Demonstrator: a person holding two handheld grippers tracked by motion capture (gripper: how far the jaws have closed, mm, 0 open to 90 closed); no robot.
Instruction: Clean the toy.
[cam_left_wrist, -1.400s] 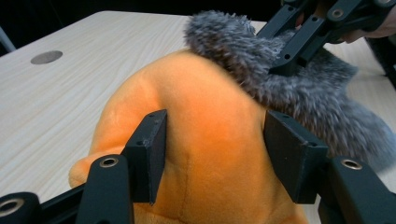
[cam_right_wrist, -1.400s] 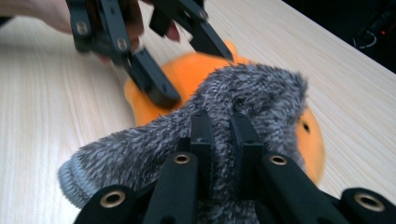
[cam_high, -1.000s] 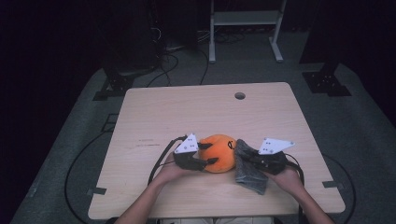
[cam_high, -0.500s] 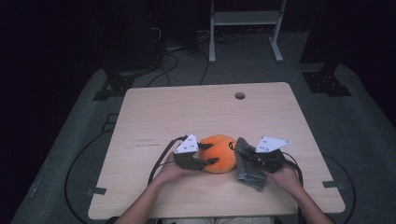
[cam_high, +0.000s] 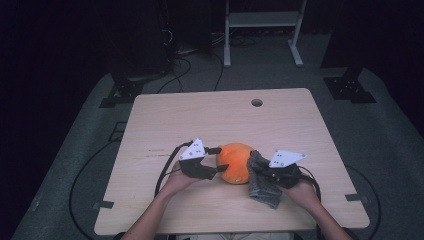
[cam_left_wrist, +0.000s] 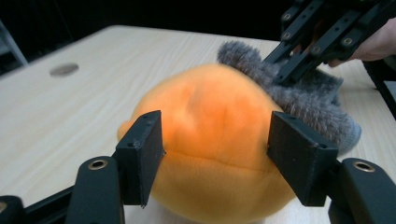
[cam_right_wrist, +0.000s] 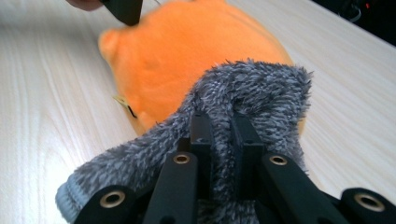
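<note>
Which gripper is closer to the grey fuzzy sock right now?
Right. The right gripper is clamped on the grey fuzzy sock beside the orange plush toy. The left gripper straddles the toy's far side, jaws just opened, away from the sock.

Orange plush (cam_left_wrist: 215, 140) (perhaps untouched) between jaws

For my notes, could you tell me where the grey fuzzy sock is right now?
In the high view the grey fuzzy sock lies at the table's near edge, right of centre, against the orange plush toy, pinched by the right tool.
</note>
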